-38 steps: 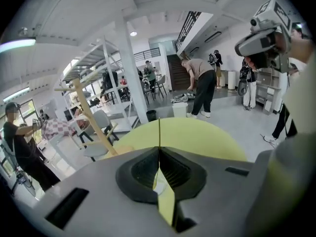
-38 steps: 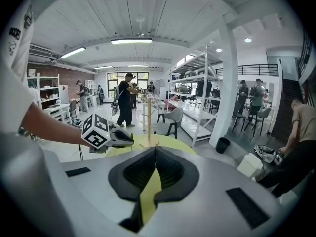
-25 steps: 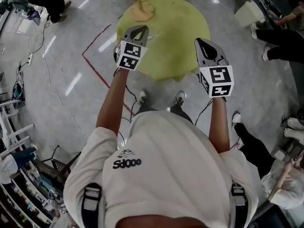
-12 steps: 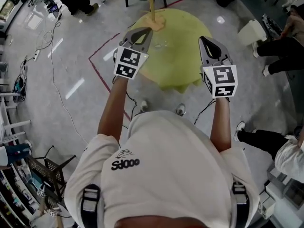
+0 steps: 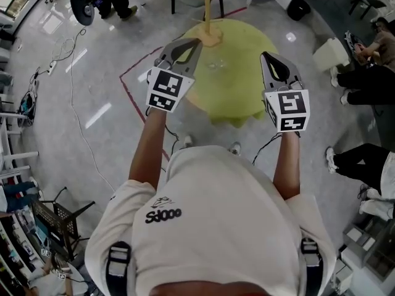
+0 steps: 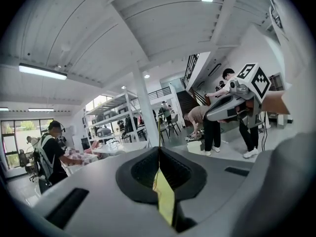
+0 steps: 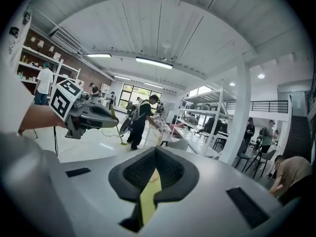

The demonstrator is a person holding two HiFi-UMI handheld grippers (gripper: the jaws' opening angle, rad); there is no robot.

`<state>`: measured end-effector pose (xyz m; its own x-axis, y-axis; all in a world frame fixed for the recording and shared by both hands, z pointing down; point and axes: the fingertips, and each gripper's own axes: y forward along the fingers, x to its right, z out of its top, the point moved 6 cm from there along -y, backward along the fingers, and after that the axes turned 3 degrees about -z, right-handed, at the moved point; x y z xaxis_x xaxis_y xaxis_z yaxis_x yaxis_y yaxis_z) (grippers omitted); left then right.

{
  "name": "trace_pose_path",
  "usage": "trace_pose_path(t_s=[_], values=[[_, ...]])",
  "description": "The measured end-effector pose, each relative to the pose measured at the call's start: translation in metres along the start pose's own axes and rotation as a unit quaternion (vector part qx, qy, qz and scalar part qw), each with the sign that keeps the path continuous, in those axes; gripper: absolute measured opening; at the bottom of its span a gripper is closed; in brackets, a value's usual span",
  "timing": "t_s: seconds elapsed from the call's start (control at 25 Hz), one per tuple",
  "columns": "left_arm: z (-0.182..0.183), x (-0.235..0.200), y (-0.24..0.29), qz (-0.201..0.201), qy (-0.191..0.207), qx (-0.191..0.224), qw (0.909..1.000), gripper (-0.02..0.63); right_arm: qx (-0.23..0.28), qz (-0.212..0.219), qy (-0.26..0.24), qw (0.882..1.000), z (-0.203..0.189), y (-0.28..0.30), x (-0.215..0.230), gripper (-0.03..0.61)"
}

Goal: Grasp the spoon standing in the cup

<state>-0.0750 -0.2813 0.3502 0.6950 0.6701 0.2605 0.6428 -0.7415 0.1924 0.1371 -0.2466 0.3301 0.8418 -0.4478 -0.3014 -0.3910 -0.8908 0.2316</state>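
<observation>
Both grippers are held up in front of the person, above the near side of a round yellow-green table. The left gripper is shut and holds nothing; in its own view the left gripper shows its jaws pressed together. Over the table's right part, the right gripper is shut and empty too, and the right gripper has its jaw tips meeting. A faint clear glass thing stands on the table between them. No spoon can be made out.
A wooden peg stand rises at the table's far edge. Red tape marks the grey floor on the left, with cables beyond it. People sit at the right, and a white box stands there. Racks are at the lower left.
The head view has tipped forward, so the table and the peg stand sit lower and fuller in the picture. Both grippers stay shut, side by side, and have drifted slightly.
</observation>
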Motion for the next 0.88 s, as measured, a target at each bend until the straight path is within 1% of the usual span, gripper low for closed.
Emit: trace_pose_path(t_s=[0.56, 0.88], values=[[0.0104, 0.0072, -0.002, -0.006, 0.007, 0.007, 0.9999, 0.032, -0.004, 0.0, -0.005, 1.0, -0.0012, 0.0013, -0.0001, 0.021], [0.0071, 0.0078, 0.001, -0.008, 0.005, 0.005, 0.9999, 0.032, -0.006, 0.002, -0.003, 1.0, -0.0047, 0.0045, -0.0001, 0.021]])
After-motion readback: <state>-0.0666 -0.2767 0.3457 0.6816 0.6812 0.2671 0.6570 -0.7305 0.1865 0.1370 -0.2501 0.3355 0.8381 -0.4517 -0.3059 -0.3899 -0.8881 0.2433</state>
